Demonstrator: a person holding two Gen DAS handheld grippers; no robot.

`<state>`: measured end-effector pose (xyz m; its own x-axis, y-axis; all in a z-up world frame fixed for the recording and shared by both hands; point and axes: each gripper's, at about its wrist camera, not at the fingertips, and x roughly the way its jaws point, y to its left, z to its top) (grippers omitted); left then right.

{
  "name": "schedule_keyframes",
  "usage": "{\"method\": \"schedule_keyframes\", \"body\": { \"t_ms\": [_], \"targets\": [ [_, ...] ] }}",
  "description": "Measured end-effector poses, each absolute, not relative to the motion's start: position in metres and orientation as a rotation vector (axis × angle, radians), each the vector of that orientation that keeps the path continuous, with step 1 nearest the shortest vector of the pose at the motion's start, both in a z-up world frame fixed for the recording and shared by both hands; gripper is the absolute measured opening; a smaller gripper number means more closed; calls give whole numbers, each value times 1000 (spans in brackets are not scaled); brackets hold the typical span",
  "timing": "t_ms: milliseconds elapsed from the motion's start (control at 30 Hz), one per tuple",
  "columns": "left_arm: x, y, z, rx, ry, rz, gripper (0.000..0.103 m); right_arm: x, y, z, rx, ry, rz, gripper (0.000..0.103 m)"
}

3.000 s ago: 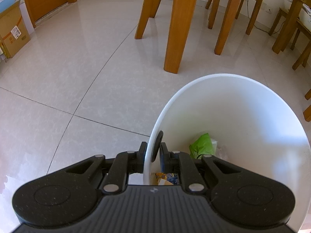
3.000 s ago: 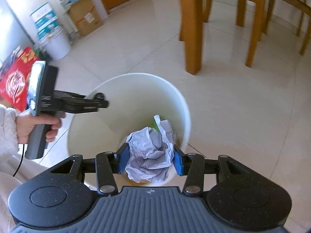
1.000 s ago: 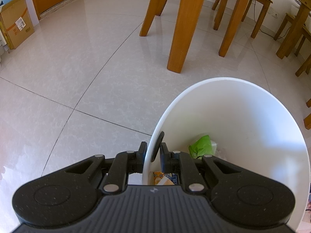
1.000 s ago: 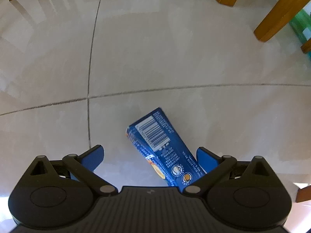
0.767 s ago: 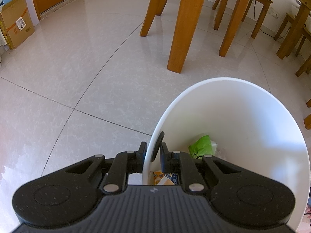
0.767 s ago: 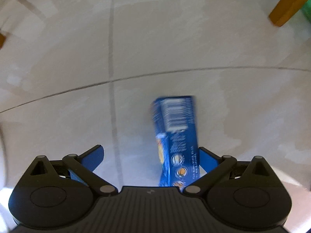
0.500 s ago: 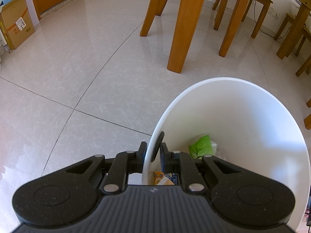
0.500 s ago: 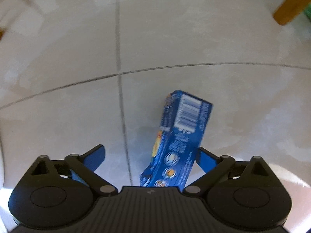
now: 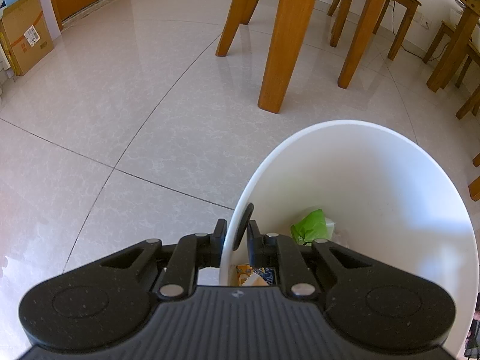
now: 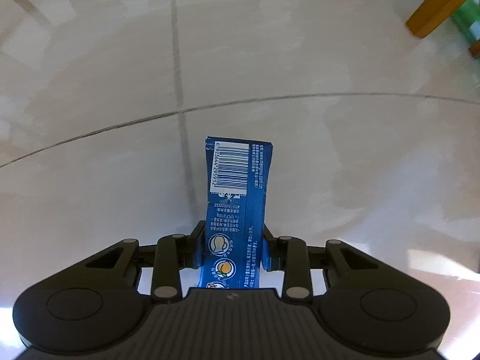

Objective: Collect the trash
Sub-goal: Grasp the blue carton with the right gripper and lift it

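Blue carton gripped over the floor, bin rim pinched.

The right gripper (image 10: pixel 233 250) was clamped on a blue carton (image 10: pixel 237 210), its pads pressed against the two long sides; the carton's near end was cut off behind the gripper body, and whether its far end touched the tiled floor (image 10: pixel 330 150) could not be told. The left gripper (image 9: pixel 237 237) was clenched on the rim of the white bin (image 9: pixel 375 180), one finger inside and one outside. Its body hid most of the bin's bottom: only a green wrapper (image 9: pixel 310 225), a pale scrap beside it and a sliver of printed packaging (image 9: pixel 255 276) showed. Wooden table legs (image 9: pixel 285 45) stood beyond the bin, and a cardboard box (image 9: pixel 25 39) sat far left.
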<state>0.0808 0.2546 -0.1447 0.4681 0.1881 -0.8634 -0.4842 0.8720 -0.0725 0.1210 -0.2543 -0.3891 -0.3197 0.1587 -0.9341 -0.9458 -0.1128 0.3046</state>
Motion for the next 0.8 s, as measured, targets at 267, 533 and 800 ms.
{"method": "schedule_keyframes", "body": {
  "t_ms": [267,533,800],
  "targets": [
    [81,255,-145,-327,1004,420,12,91,-260,-383,-1019,1229,1651,43],
    [81,254,-144,-323,1004,420,12,83,-259,-382,-1026,1246,1610,46],
    [81,253,-144,-316,1005,417,12,73,-258,-365,-1025,1250,1598,38]
  ]
}}
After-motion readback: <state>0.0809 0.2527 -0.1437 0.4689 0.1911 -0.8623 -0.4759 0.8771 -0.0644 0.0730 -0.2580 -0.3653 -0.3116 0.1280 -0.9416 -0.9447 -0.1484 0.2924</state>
